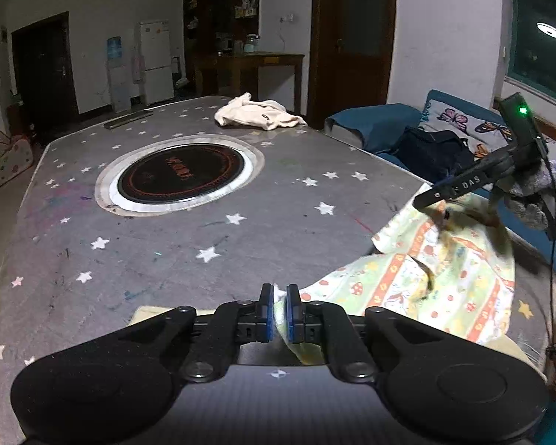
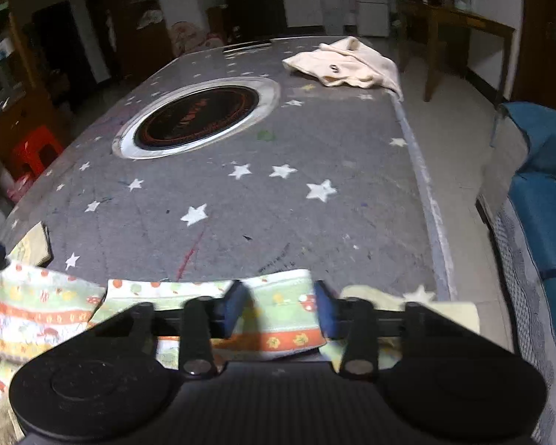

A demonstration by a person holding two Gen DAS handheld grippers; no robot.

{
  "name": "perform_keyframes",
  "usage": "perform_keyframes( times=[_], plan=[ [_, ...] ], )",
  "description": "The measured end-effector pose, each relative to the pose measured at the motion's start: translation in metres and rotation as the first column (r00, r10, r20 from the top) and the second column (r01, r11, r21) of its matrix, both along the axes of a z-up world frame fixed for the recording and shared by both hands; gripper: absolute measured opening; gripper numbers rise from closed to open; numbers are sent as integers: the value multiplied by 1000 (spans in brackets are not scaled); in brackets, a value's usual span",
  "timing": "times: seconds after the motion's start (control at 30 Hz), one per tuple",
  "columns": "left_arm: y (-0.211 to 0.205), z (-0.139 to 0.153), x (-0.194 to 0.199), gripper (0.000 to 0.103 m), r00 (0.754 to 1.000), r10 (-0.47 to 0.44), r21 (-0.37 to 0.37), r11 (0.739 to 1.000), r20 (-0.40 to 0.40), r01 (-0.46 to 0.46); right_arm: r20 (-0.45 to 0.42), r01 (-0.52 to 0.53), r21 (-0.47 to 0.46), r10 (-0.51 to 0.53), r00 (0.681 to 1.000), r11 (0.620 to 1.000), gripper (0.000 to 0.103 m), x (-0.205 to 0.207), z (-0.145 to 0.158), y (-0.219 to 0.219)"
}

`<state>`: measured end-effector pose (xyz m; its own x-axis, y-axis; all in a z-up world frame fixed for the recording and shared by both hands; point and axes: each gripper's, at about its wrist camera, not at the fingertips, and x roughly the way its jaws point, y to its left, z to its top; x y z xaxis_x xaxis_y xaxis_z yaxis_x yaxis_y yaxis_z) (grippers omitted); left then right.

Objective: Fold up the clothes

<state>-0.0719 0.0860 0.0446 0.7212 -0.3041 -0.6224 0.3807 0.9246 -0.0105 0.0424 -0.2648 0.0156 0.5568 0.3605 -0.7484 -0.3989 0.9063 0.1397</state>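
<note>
We see two garments on the grey, star-printed bench (image 1: 241, 244). One is a patterned cloth (image 1: 437, 289) with orange bands and small mushrooms, lying at the near right corner, with part of it draped toward the near edge. The other is a cream garment (image 1: 257, 113), crumpled at the far right corner, its hem reaching the bench's right edge in the right wrist view.

The left gripper (image 1: 281, 306) has its jaws drawn narrow, pinching a fold of the patterned cloth between the blue pads. The right gripper (image 2: 281, 306) has its jaws set wide, with a band of the cloth lying between them; the pads seem not to press it, though motion blur leaves that unsure. In the left wrist view the right gripper hangs above the cloth, held by a gloved hand (image 1: 530, 193).

One round black cooktop (image 1: 181, 176) with a silver ring sits in the middle of the bench. Between it and the near cloth the surface is open, and so is the whole left half. A blue sofa (image 2: 545, 200) runs alongside the bench's right edge, with a strip of floor between.
</note>
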Motion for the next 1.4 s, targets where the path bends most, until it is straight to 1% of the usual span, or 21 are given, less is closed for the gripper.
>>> perform_keyframes(
  times=[0.07,0.2,0.27,0.37,0.4,0.43,0.5,0.53,0.63,0.67,0.73,0.77,0.83,0.9,0.93,0.97,1.07,1.1,1.17,1.3,1.4],
  plan=[
    [3,3,7,7,1000,7,11,1000,9,-7,31,-27,-12,27,999,1000,15,4,8,9],
    [12,9,33,6,999,47,43,998,20,-48,111,-46,-49,51,993,998,12,20,27,31],
    [20,14,49,6,996,81,73,994,46,-85,156,-31,-55,40,987,998,12,33,37,42],
    [33,22,74,6,982,148,107,981,116,-161,217,22,-12,-19,976,1000,12,54,50,54],
    [37,22,81,6,975,172,116,975,144,-189,235,40,8,-41,971,999,14,60,52,58],
    [40,20,91,11,968,198,123,968,156,-218,246,66,25,-71,967,997,22,67,51,62],
    [48,11,108,11,958,255,109,957,130,-269,226,98,29,-102,969,995,26,82,44,72],
    [51,6,112,14,955,273,106,952,118,-286,213,95,22,-97,972,995,26,85,38,76],
    [58,-6,116,20,947,308,110,942,88,-316,174,50,-5,-48,984,999,40,80,26,86],
    [60,-10,118,20,945,319,111,939,78,-326,160,19,-18,-16,987,1000,41,74,22,90],
    [62,-10,111,20,947,318,85,943,57,-321,134,-45,-49,51,990,998,42,64,15,97],
    [63,-8,106,20,951,306,63,949,51,-309,123,-81,-68,89,988,994,45,59,13,101],
    [60,-3,89,20,965,262,-4,965,28,-262,107,-140,-94,150,983,986,51,47,8,110],
    [51,-1,72,20,979,204,-52,977,-7,-204,87,-193,-105,202,975,976,53,40,2,120],
    [45,-3,64,20,985,173,-58,983,-21,-174,80,-214,-107,223,972,971,56,37,-1,125],
    [38,-7,57,20,989,146,-45,988,-31,-147,71,-227,-107,235,969,968,57,35,-5,131],
    [18,-20,41,20,994,95,17,995,-56,-95,42,-234,-101,239,970,967,57,35,-18,147],
    [14,-25,39,20,993,99,35,995,-62,-97,40,-227,-104,232,972,968,57,36,-21,149],
    [20,-28,34,20,991,116,12,993,-72,-116,47,-210,-116,217,975,971,63,37,-25,154],
    [42,-22,19,24,982,181,-53,981,-56,-184,40,-190,-103,195,980,976,63,36,-26,153],
    [62,-20,11,29,967,250,-52,966,-56,-253,29,-203,-95,206,978,975,63,22,-22,143]
  ],
)
